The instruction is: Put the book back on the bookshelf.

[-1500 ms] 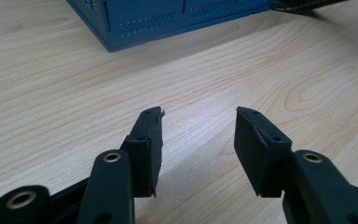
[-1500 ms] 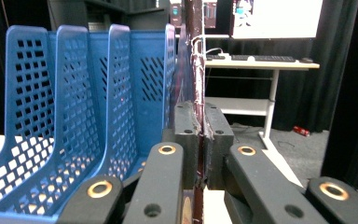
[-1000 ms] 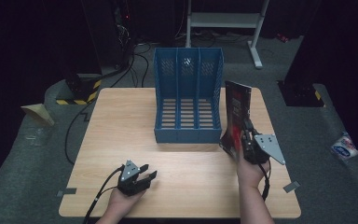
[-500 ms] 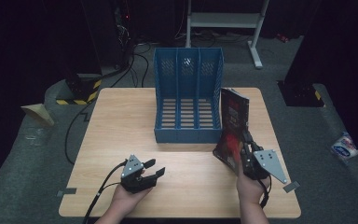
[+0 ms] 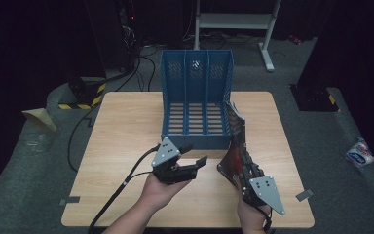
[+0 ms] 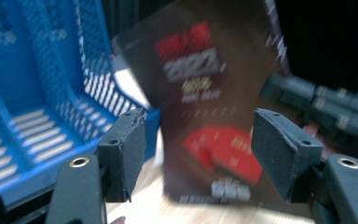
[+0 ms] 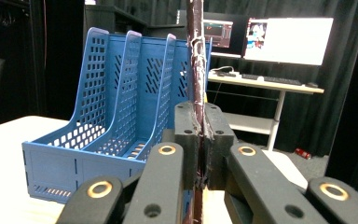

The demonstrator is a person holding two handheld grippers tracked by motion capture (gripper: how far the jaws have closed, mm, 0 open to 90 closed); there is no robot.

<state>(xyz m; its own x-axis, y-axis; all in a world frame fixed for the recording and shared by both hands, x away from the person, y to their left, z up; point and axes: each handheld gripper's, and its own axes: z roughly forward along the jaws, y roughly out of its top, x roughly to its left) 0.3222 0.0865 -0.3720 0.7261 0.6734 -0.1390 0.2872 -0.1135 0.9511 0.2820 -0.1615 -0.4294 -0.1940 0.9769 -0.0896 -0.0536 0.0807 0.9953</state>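
Note:
A blue three-slot file rack (image 5: 196, 105) stands at the back middle of the wooden table (image 5: 121, 126). Just off its front right corner, my right gripper (image 5: 241, 165) is shut on the lower edge of a dark magazine with red print (image 5: 235, 141), which stands upright and bends slightly. In the right gripper view the magazine (image 7: 196, 60) is edge-on, clamped between the right gripper's (image 7: 198, 140) pads, with the rack (image 7: 116, 102) to its left. My left gripper (image 5: 195, 155) is open, pointing right at the magazine's cover (image 6: 205, 107). In its own view the left gripper (image 6: 200, 154) frames the cover without touching it.
A white metal stand (image 5: 233, 24) and cables lie on the floor beyond the table. A yellow-black striped block (image 5: 80, 100) sits off the left edge, a crumpled packet (image 5: 359, 152) off the right. A desk with lit monitors (image 7: 286, 39) stands in the background.
The right gripper has drawn the magazine back from beside the rack toward the table's front. The left gripper has moved right and forward, closing in on the magazine's cover.

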